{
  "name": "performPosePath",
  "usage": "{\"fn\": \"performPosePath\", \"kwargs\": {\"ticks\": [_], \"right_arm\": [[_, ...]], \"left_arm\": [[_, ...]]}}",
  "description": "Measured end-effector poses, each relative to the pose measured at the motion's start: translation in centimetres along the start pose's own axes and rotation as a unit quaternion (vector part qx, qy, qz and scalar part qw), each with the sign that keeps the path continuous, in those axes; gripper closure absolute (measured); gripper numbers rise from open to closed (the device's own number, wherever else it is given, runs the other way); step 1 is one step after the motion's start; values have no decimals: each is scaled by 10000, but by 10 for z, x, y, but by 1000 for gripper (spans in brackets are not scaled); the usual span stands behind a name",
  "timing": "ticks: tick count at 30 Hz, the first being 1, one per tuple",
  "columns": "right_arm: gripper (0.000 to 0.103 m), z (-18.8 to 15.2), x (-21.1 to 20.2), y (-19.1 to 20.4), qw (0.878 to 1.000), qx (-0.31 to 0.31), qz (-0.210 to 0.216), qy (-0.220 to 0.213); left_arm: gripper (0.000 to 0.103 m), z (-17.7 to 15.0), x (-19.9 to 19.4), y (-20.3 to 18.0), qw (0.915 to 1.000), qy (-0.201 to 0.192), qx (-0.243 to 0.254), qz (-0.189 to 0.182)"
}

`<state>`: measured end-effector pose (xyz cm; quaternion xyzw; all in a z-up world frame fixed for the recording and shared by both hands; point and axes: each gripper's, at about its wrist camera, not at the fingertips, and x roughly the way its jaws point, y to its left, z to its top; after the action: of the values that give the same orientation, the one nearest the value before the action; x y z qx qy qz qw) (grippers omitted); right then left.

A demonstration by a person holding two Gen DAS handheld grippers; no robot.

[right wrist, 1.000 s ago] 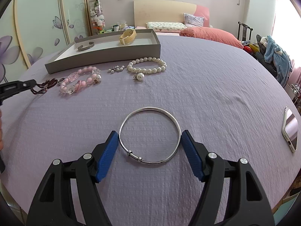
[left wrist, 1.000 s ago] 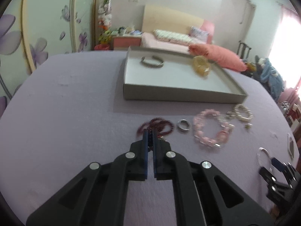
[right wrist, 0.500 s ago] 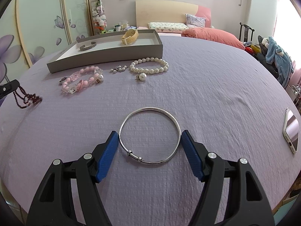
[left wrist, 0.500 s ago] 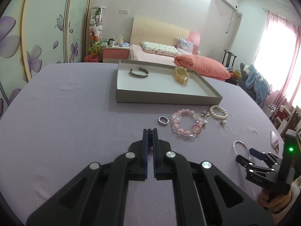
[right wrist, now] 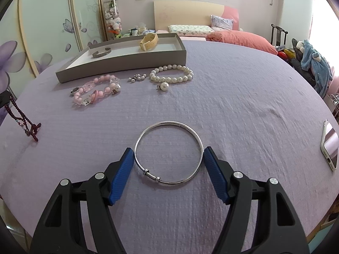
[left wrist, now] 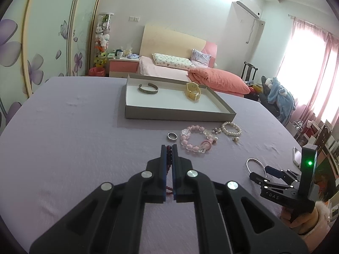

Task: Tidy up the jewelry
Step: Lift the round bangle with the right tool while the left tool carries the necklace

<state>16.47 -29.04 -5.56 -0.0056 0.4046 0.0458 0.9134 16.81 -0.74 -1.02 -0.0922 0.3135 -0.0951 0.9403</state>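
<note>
Two blue-padded fingers of the right gripper [right wrist: 168,162] stand spread around a thin silver bangle [right wrist: 168,152] lying flat on the lilac-clothed worktop [right wrist: 243,110]. Left gripper [left wrist: 169,151] pinches a dark red bead strand [right wrist: 21,118], dangling. Beyond, open cloth, then the grey cardboard tray [right wrist: 127,62].

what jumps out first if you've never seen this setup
The right gripper sits open around a silver bangle lying flat on the purple cloth. The left gripper is shut on a dark red bead strand that dangles onto the cloth.
</note>
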Motion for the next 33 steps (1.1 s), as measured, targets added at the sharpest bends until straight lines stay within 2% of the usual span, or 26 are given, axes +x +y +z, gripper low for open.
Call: {"fn": "performPosePath", "kwargs": {"ticks": [14, 26, 31, 33], "right_arm": [[35, 3, -19, 7, 9991, -32, 62, -424], [34, 2, 0, 11, 9996, -138, 17, 232], [23, 7, 7, 14, 9991, -144, 43, 391], [22, 10, 10, 16, 9989, -167, 39, 427]], "left_arm": [[98, -9, -16, -8, 9998, -150, 50, -134], [98, -13, -14, -4, 9998, -103, -28, -159], [98, -13, -14, -5, 9998, -81, -40, -173], [98, -14, -13, -5, 9998, -68, -53, -175]]}}
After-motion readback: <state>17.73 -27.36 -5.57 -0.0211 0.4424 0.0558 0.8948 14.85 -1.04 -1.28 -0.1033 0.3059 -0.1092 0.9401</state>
